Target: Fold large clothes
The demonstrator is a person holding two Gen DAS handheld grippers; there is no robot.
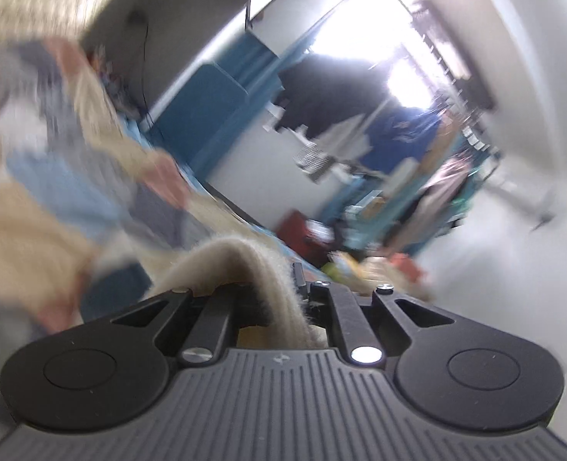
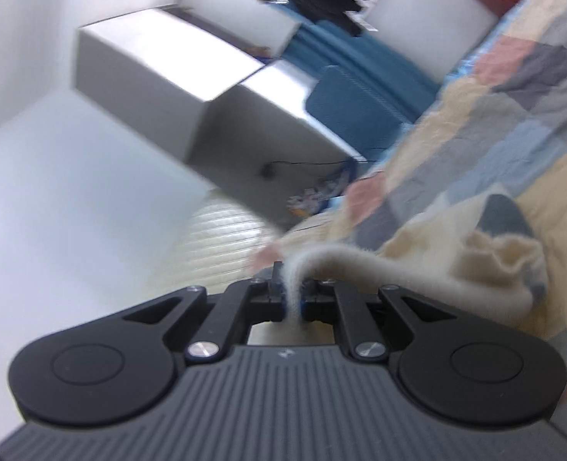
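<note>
A cream fuzzy knit garment (image 1: 229, 265) drapes over my left gripper (image 1: 283, 288), which is shut on its ribbed edge. The cloth covers most of the fingers there. Blurred folds of the same garment hang at the left of that view. In the right wrist view my right gripper (image 2: 291, 296) is shut on another edge of the cream garment (image 2: 418, 265), which trails off to the right in a bunched fold (image 2: 502, 257). Both views are tilted and blurred.
A patchwork bedspread (image 2: 494, 123) in beige, grey, blue and pink lies below and to the right. A white cabinet (image 2: 175, 77) and blue panels (image 2: 360, 88) stand behind. Dark clothes (image 1: 321, 92) hang by a bright window, with clutter on the floor (image 1: 360, 253).
</note>
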